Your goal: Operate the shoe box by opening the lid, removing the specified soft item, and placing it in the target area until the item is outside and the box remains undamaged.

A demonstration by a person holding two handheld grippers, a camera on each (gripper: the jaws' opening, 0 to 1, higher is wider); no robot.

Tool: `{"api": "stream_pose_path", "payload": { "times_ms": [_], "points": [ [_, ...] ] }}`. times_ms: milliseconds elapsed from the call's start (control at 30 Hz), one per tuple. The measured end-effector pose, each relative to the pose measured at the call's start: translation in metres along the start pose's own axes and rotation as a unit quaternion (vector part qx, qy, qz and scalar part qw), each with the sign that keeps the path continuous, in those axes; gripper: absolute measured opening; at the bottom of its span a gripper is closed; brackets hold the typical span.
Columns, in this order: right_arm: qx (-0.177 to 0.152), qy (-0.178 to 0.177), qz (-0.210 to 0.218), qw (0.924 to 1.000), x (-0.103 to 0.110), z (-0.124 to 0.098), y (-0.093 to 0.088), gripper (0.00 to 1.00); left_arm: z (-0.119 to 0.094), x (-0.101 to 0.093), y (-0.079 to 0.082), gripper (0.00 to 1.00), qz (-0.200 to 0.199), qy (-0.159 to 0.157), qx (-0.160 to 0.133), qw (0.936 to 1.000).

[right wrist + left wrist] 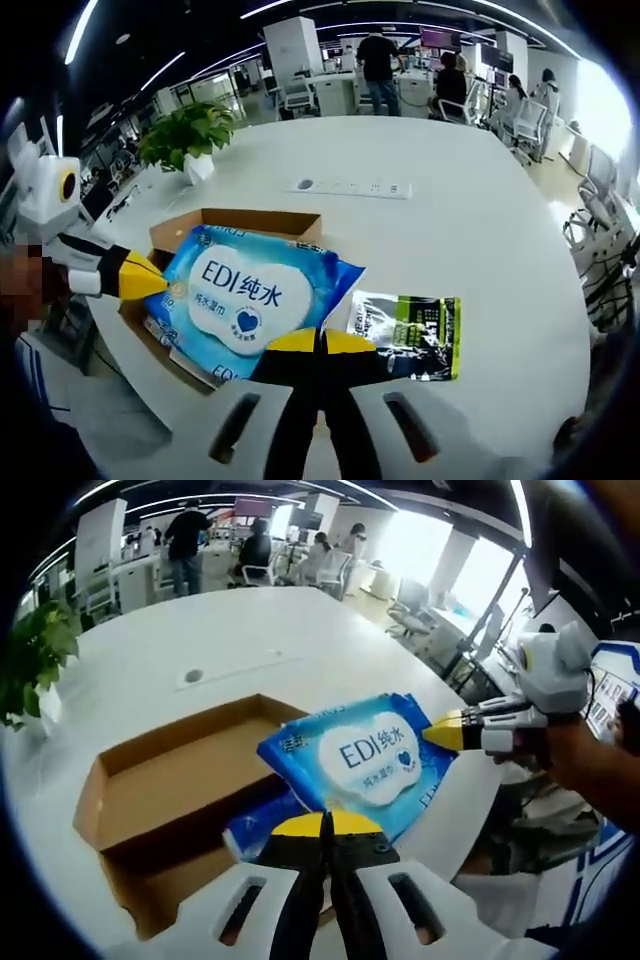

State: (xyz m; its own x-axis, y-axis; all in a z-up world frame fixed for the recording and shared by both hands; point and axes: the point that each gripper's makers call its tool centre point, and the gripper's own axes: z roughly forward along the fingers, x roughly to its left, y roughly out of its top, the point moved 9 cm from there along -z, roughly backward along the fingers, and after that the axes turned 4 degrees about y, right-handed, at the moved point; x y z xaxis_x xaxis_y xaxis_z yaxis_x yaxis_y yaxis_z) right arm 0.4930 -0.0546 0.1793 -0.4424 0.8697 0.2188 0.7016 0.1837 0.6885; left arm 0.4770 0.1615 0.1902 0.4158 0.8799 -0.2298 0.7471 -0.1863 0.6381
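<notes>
Two yellow-tipped grippers pinch opposite edges of one soft, glossy blue wet-wipes pack (360, 760), sharing its limp weight: the left gripper (327, 825), jaws pressed together, takes one edge, the right gripper (320, 342), likewise clamped, the other. The pack hangs over the corner of the open brown cardboard shoe box (150, 800), so removal looks under way. Beside the box a crinkly black-and-green foil packet (410, 335) lies flat on the smooth white round table (480, 230), perhaps marking the target area
</notes>
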Motion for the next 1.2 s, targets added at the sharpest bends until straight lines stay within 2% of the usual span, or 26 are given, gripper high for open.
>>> {"api": "stream_pose_path", "payload": {
  "times_ms": [333, 800, 1200],
  "points": [
    [0.005, -0.022, 0.012, 0.9997, -0.04, -0.011, -0.009, 0.0, 0.03, -0.028, 0.014, 0.0, 0.021, -0.022, 0.011, 0.9995],
    [0.015, -0.045, 0.029, 0.9985, -0.086, -0.017, -0.026, 0.0, 0.07, -0.063, 0.018, 0.0, 0.036, -0.05, 0.03, 0.9977],
    [0.027, -0.047, 0.043, 0.9976, -0.112, -0.008, -0.045, 0.0, 0.099, -0.078, 0.009, 0.0, 0.041, -0.057, 0.05, 0.9963]
  ]
}}
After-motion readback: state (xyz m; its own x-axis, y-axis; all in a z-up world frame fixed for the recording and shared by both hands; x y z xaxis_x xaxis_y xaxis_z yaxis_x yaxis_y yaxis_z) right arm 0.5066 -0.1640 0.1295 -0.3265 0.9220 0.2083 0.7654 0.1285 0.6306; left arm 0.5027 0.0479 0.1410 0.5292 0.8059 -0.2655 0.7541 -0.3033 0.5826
